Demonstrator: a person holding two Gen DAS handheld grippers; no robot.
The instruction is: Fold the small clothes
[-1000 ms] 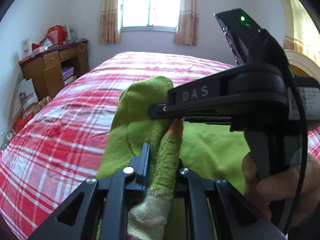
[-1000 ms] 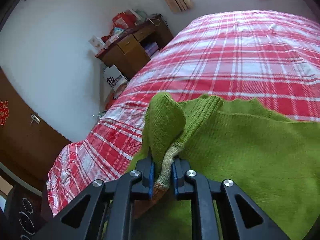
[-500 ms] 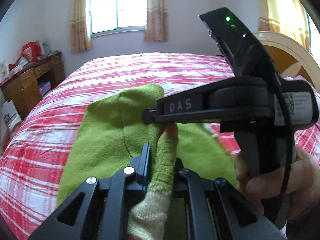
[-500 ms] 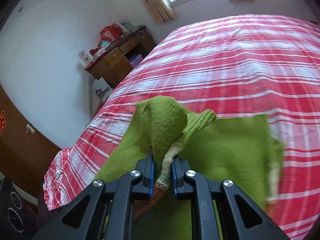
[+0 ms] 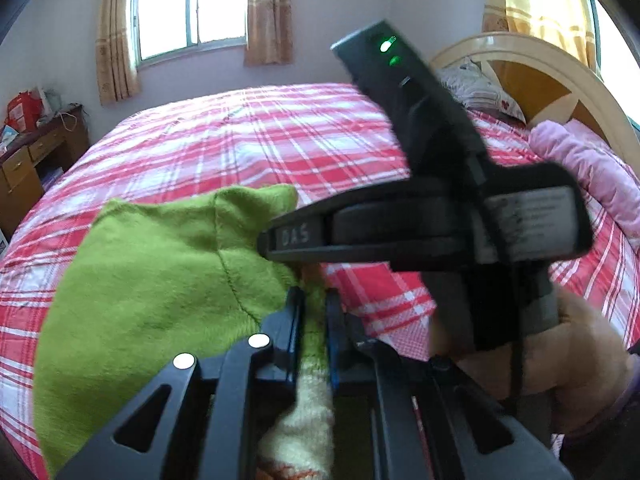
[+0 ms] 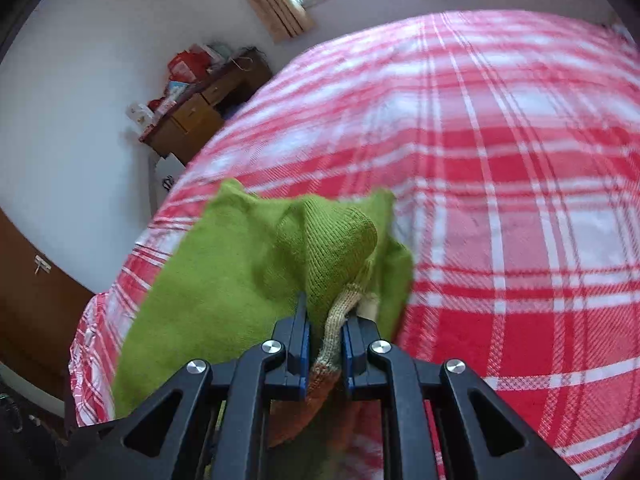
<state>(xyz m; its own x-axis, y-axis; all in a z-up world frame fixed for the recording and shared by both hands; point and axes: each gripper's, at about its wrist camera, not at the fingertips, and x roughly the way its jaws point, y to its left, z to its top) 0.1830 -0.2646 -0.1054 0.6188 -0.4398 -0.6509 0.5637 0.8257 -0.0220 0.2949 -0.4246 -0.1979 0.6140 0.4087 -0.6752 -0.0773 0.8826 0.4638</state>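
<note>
A small green knit sweater (image 5: 160, 280) with a cream and orange ribbed hem hangs over the red plaid bed (image 5: 280, 140). My left gripper (image 5: 314, 312) is shut on its hem, cream cuff bunched between the jaws. My right gripper (image 6: 324, 328) is shut on another part of the hem, green knit (image 6: 248, 264) draping to the left. In the left wrist view the right gripper's black body (image 5: 440, 224) sits just ahead and to the right, held by a hand (image 5: 580, 360).
A wooden desk (image 6: 200, 116) with red bags stands by the wall left of the bed. A window with curtains (image 5: 188, 8) is at the far wall. A pink quilt (image 5: 592, 176) and pillow lie by the headboard (image 5: 540, 76) at right.
Both grippers have swung right with the sweater, and the cloth now hangs bunched to the left. More bare plaid bed shows on the right. Both stay shut.
</note>
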